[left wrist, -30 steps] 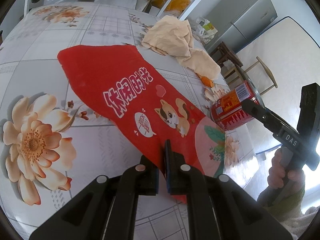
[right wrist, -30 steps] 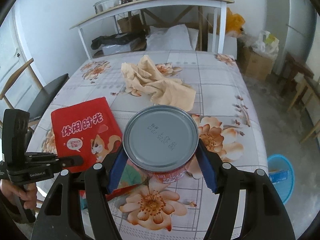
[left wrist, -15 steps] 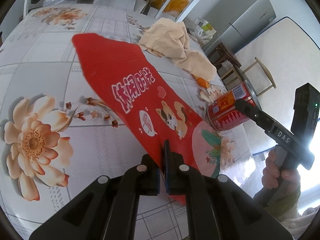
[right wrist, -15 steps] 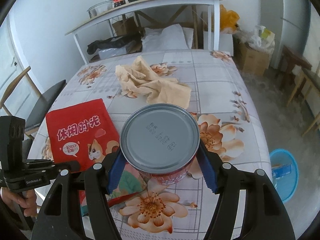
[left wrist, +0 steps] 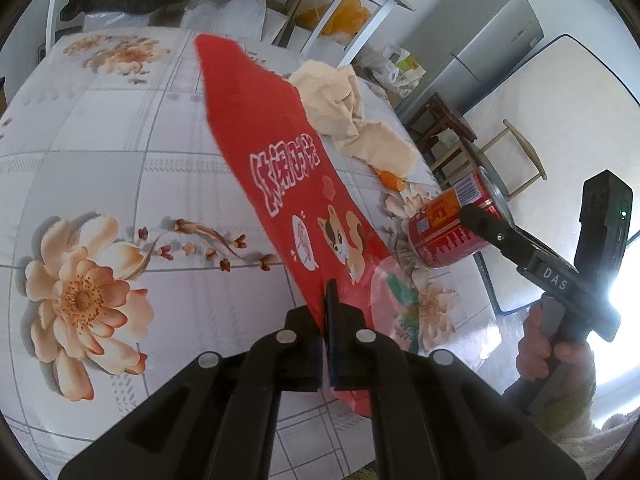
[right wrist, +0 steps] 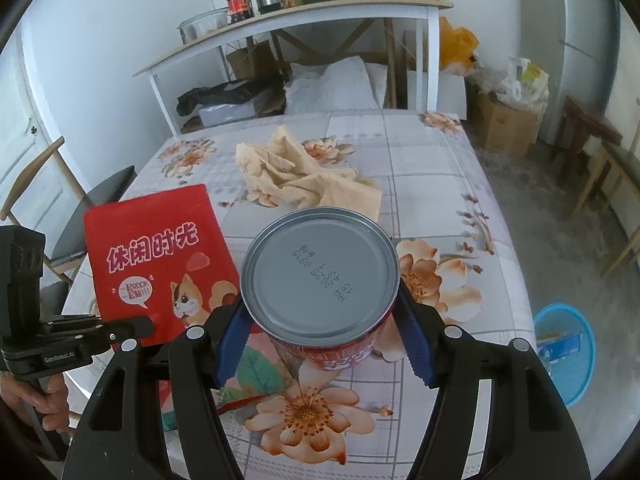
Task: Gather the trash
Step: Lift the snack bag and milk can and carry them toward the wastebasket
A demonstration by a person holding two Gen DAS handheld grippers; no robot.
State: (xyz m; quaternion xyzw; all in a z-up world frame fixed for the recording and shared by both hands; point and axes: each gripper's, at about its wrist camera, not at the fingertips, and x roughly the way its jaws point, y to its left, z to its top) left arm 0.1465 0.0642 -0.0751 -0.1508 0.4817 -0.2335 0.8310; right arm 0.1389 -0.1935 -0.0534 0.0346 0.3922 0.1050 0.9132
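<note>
**Snack bag and can both in hand**

The red snack pouch (left wrist: 280, 168) looks light and floppy; the left gripper (left wrist: 326, 344) pinches its bottom edge, long axis rising up and away. The can (right wrist: 320, 276) is rigid, slick, clamped sideways in the right gripper (right wrist: 320, 340), lid facing back.
</note>
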